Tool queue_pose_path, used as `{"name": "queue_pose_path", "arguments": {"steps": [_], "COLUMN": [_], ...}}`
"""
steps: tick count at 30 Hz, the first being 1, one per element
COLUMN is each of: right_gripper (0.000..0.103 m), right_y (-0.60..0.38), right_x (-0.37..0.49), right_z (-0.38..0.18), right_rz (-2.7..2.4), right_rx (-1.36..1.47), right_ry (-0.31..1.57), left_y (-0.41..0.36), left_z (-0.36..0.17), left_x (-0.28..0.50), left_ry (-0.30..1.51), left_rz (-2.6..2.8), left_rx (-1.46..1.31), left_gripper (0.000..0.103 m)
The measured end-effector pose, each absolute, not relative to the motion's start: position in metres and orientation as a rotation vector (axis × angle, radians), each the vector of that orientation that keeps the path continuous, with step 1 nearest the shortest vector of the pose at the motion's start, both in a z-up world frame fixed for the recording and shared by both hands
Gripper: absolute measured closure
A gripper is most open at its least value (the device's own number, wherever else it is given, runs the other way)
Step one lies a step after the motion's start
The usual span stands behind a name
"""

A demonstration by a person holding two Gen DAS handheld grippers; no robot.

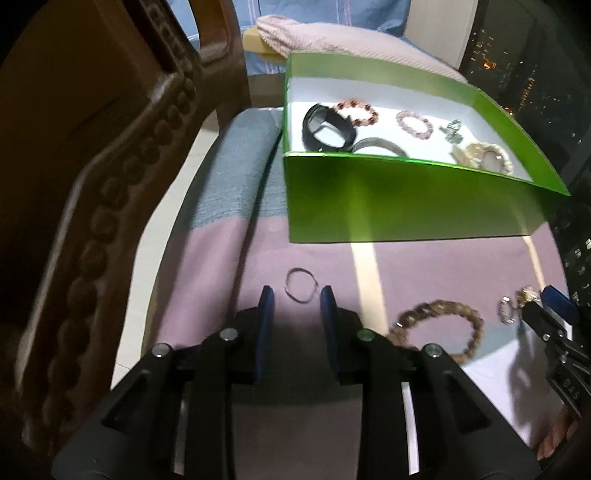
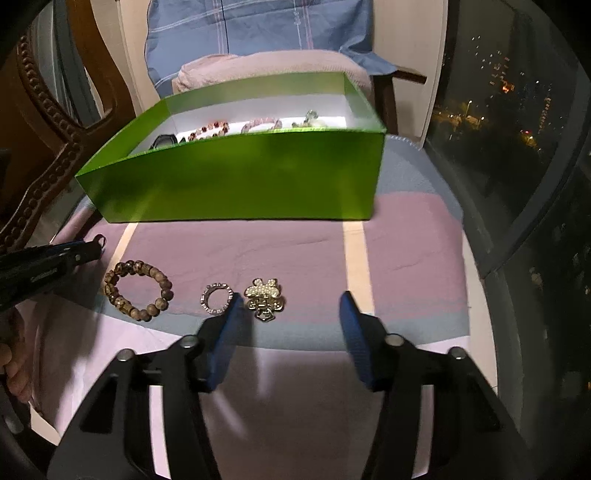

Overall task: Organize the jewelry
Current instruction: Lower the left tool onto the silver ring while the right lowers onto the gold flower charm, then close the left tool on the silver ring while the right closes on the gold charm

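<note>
A green box (image 1: 369,192) (image 2: 240,177) stands on the striped cloth. It holds a black watch (image 1: 327,127), bead bracelets (image 1: 356,110), a silver bangle (image 1: 380,146) and a cream watch (image 1: 484,155). On the cloth, a thin ring (image 1: 299,269) lies just ahead of my left gripper (image 1: 296,295), whose jaws stand apart with nothing pressed between them. My right gripper (image 2: 292,299) is open low over the cloth. A pearl brooch (image 2: 265,297) sits between its tips, close to the left finger (image 2: 236,306). A rhinestone ring (image 2: 207,299) lies just outside that finger, and a brown bead bracelet (image 2: 140,267) (image 1: 436,308) further left.
A carved wooden chair frame (image 1: 92,221) rises along the left. A dark window (image 2: 517,147) with city lights runs down the right. A blue pillow (image 2: 258,29) and a pink folded cloth (image 2: 258,62) lie behind the box. White paper (image 1: 498,387) covers the near edge.
</note>
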State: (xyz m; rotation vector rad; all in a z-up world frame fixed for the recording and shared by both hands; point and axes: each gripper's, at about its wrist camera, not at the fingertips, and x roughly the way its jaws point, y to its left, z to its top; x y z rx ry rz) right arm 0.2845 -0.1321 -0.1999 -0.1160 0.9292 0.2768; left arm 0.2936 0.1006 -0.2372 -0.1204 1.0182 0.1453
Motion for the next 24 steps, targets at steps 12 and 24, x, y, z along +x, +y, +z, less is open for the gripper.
{"name": "queue_pose_path", "arguments": {"steps": [12, 24], "right_gripper": [0.086, 0.086], "right_y": [-0.140, -0.183], "right_x": [0.279, 0.174], "right_z": [-0.190, -0.062], "right_rz": [0.300, 0.419], "right_rx": [-0.083, 0.024], "right_ry": [0.902, 0.638], "left_y": [0.100, 0.052], "left_z": [-0.232, -0.084], "left_x": [0.287, 0.147], "left_ry": [0.988, 0.648], "left_rz": [0.111, 0.044], "left_rx": [-0.166, -0.135], "left_gripper": [0.085, 0.084]}}
